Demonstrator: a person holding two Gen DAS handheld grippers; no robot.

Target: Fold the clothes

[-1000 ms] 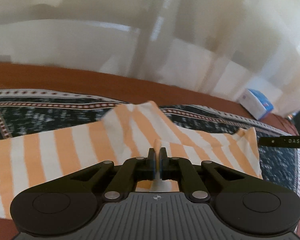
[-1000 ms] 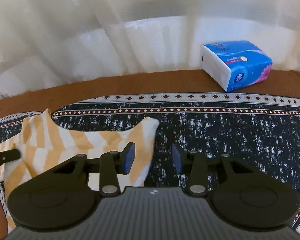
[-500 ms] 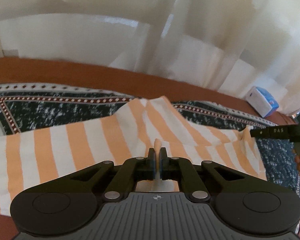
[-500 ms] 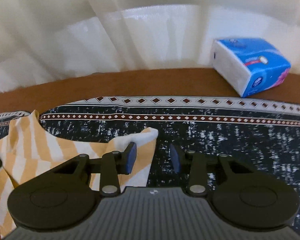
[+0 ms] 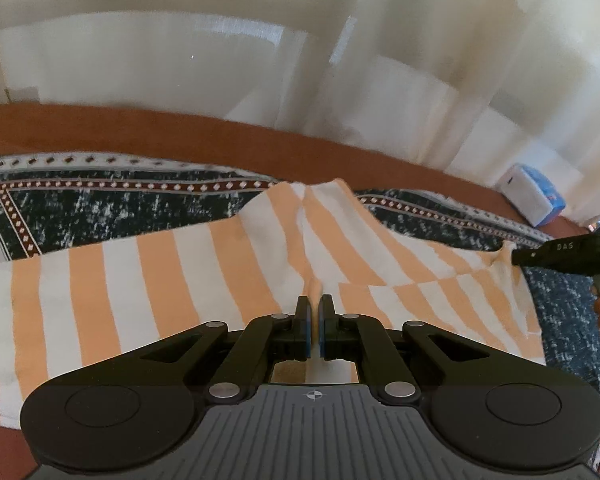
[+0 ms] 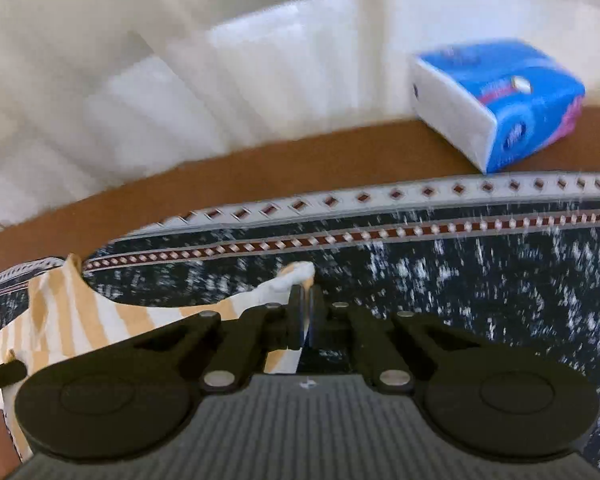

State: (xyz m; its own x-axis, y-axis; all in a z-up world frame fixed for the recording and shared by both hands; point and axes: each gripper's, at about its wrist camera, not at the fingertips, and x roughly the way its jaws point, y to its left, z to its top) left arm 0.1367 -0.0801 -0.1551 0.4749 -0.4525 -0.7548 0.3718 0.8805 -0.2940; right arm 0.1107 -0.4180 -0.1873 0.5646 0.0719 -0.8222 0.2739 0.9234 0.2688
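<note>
Nearby, tissue pack [image 6: 500,100] (blurred), patterned cloth [image 6: 480,272], curtain [image 5: 300,60]

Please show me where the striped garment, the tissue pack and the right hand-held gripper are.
striped garment [image 5: 188,280]: left wrist view, on its flat middle.
tissue pack [image 6: 496,104]: right wrist view, on its blue top.
right hand-held gripper [image 6: 307,300]: right wrist view, between its fingertips.

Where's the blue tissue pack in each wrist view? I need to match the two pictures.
Left wrist: tissue pack small at the far right edge, on the brown table by the curtain.
Right wrist: tissue pack large at upper right, blurred.
Shared landmark: the diamond-pattern border of the dark cloth, just in front of the pack.
</note>
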